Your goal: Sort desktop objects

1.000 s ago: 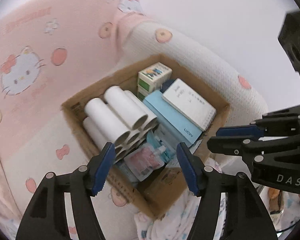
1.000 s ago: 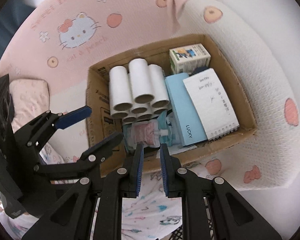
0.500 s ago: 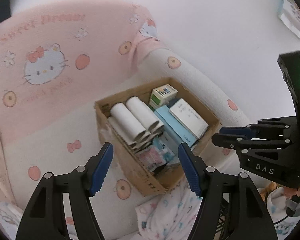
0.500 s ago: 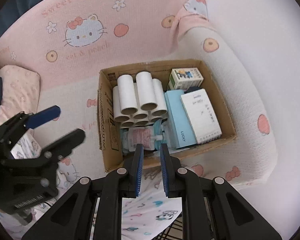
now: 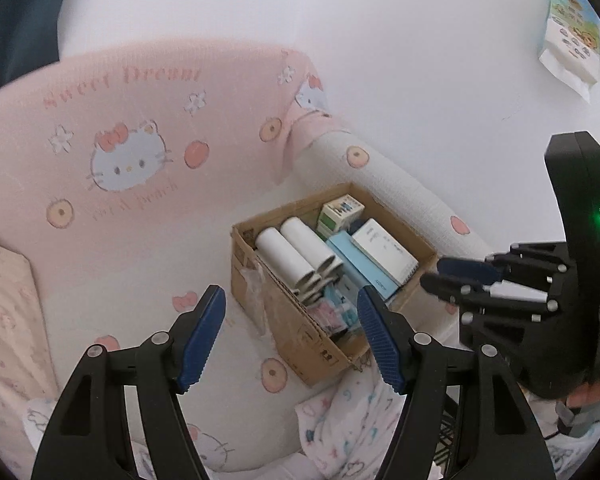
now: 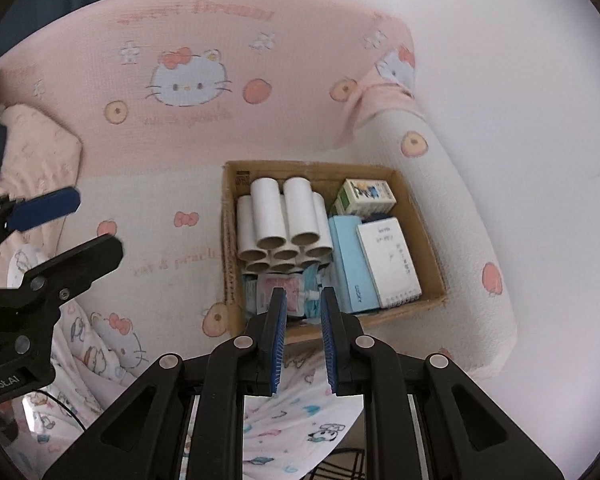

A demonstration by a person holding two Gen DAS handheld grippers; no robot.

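A cardboard box (image 6: 432, 240) sits on a pink Hello Kitty sofa; it also shows in the left wrist view (image 5: 296, 320). It holds several white tubes (image 6: 280, 220), a light blue box (image 6: 350, 268), a white spiral notebook (image 6: 390, 264), a small carton (image 6: 366, 196) and a pink pouch (image 6: 280, 292). My left gripper (image 5: 292, 336) is open and empty, well back from the box. My right gripper (image 6: 303, 340) is empty, its jaws nearly closed with a narrow gap, also back from the box.
The sofa back (image 6: 188, 80) rises behind the box and the white armrest (image 6: 452, 184) runs along its right. A patterned blanket (image 6: 292, 420) lies below the grippers. A pink cushion (image 6: 32, 144) lies at the left. A packet (image 5: 572, 28) hangs on the wall.
Both grippers have pulled back and up from the box, which now looks smaller and farther away. The jaws of both have kept their spacing. The box contents have not moved.
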